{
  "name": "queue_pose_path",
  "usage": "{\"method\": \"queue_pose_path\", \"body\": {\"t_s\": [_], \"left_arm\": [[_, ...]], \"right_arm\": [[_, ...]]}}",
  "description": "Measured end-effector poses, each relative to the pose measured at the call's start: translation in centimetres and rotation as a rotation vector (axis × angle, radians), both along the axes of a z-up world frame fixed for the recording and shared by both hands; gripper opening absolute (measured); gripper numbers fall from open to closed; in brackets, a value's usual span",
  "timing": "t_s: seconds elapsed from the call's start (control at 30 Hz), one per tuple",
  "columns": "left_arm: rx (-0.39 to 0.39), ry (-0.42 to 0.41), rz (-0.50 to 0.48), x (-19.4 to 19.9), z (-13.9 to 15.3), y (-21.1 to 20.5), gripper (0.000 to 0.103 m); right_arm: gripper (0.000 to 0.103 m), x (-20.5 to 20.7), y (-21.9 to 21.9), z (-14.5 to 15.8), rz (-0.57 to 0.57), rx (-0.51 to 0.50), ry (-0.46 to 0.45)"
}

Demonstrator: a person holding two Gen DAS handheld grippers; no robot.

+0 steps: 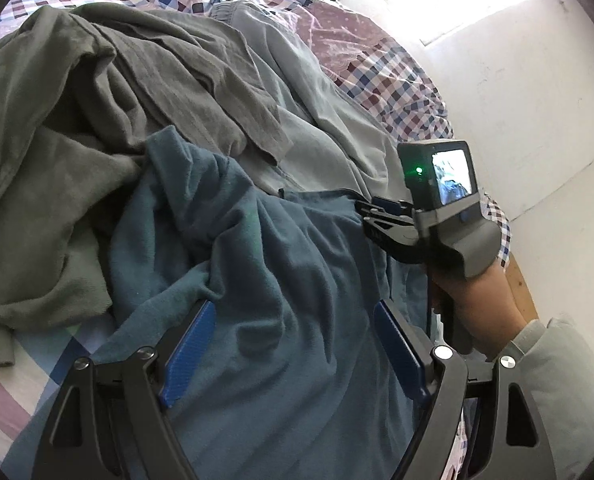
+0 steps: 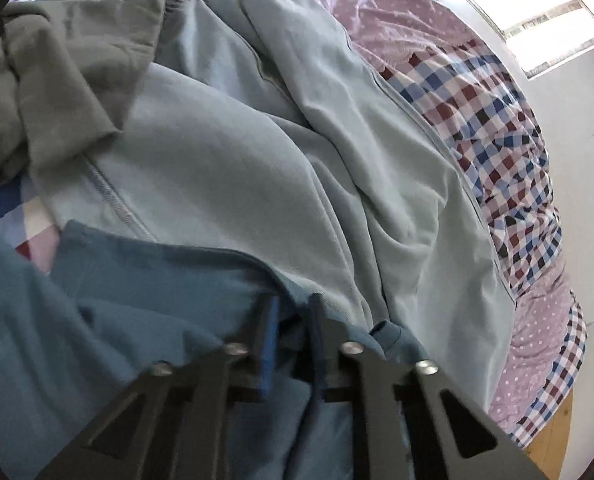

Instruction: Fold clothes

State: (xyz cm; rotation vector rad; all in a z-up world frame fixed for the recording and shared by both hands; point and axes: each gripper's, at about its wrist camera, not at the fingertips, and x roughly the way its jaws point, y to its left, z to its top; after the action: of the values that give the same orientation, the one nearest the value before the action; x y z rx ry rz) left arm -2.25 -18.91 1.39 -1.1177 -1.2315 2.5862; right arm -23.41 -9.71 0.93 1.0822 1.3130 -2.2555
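Landmark: the teal garment [image 1: 281,280], which lies rumpled on the checked bedspread [image 1: 13,384].

1. Left of the teal garment, an olive-grey garment [image 1: 57,168] lies heaped and unfolded, its edge overlapping the teal cloth.
2. Over the near part of the teal garment, the left gripper [image 1: 297,356] hovers with its blue pads spread wide; nothing is between them.
3. Beyond the teal garment, a pale grey-green garment [image 2: 257,152] lies spread out and creased, partly under the olive-grey one.
4. At the right far edge of the teal garment, the right gripper [image 2: 293,320] has its fingers drawn close together with teal hem between them; judged a pinch grip on that edge.

Step in hand (judgement): taking hold of the teal garment by its edges to spread or fold it. The next move calls for the left gripper to close on a matching edge of the teal garment, so both hold the same hem under even tension.
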Motion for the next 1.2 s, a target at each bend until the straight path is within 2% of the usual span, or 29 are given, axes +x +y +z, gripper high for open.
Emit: {"method": "queue_pose_path", "body": {"t_s": [0.13,0.3,0.4,0.47,0.57,0.63,0.77,0.93,1.07,1.2], "left_arm": [[-0.010,-0.002,-0.001,-0.1,-0.1,0.0,0.084],[-0.029,-0.003,0.000,-0.2,-0.3,0.0,0.084],[-0.053,0.001,0.006,-0.3,-0.3,-0.2,0.084],[-0.068,0.003,0.009,-0.4,-0.3,-0.3,0.084],[-0.093,0.004,0.018,-0.6,-0.5,-0.5,0.084],[-0.106,0.005,0.023,-0.6,-0.6,-0.7,0.084],[-0.139,0.005,0.023,-0.5,-0.7,-0.5,0.084],[-0.193,0.010,0.012,-0.7,-0.7,0.0,0.084],[-0.214,0.018,0.015,-0.8,-0.8,0.2,0.084],[-0.260,0.021,0.013,-0.9,-0.9,0.8,0.084]], "right_arm": [[0.000,0.1,0.7,0.7,-0.025,-0.037,0.042],[0.000,0.0,5.0,6.2,-0.139,-0.224,0.165],[0.000,-0.2,11.0,10.4,-0.280,-0.362,0.261],[0.000,-0.2,16.5,13.0,-0.399,-0.461,0.321],[0.000,0.6,25.8,15.8,-0.607,-0.579,0.392],[0.000,1.6,31.6,16.6,-0.724,-0.622,0.419],[0.000,4.9,42.5,17.5,-0.927,-0.671,0.473],[0.000,10.0,52.6,18.4,-1.104,-0.658,0.554],[0.000,13.0,57.0,18.1,-1.166,-0.624,0.579],[0.000,14.1,59.9,15.4,-1.223,-0.589,0.535]]}}
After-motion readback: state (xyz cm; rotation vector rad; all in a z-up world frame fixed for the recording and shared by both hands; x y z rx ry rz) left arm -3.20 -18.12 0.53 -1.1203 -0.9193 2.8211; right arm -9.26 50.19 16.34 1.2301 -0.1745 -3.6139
